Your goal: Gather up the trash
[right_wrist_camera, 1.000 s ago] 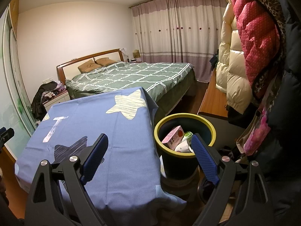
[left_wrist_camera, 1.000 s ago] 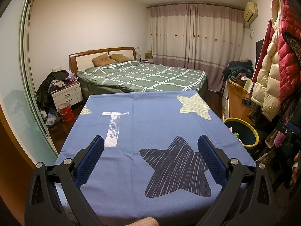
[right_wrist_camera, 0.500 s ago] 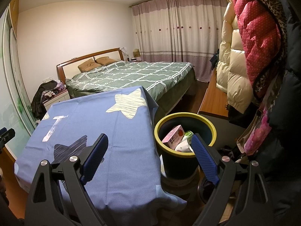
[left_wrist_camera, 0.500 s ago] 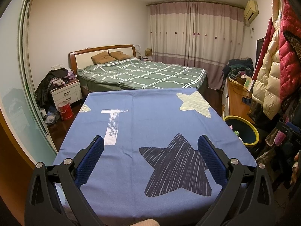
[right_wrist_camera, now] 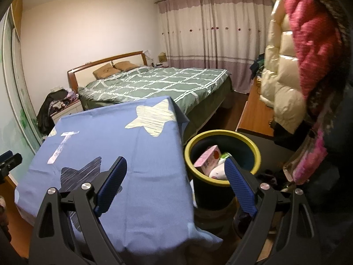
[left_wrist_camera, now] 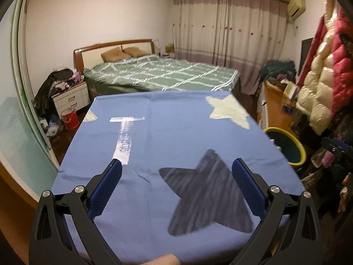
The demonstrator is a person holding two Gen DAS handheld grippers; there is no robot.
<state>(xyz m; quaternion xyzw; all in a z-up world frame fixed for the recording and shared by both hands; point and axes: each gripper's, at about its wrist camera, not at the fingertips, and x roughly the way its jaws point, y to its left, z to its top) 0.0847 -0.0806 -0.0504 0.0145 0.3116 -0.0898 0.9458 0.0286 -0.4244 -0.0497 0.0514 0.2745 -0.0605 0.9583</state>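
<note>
Right wrist view gives me the right tool (right_wrist_camera: 175, 167) released and empty beside the trash bin (right_wrist_camera: 254, 152), which holds a pink carton (right_wrist_camera: 207, 158), while my left tool (left_wrist_camera: 176, 170) hangs released over the blue-covered bench (left_wrist_camera: 176, 130).

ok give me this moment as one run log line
left gripper: open, empty, over blue star cloth | right gripper: open, empty | bin: pink carton and other trash inside | cloth top: no trash seen

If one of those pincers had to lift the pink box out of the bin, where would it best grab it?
Probably the raised upper end of the pink box, coming from above: it leans tilted in the bin, its lower end buried beside a white item.
</note>
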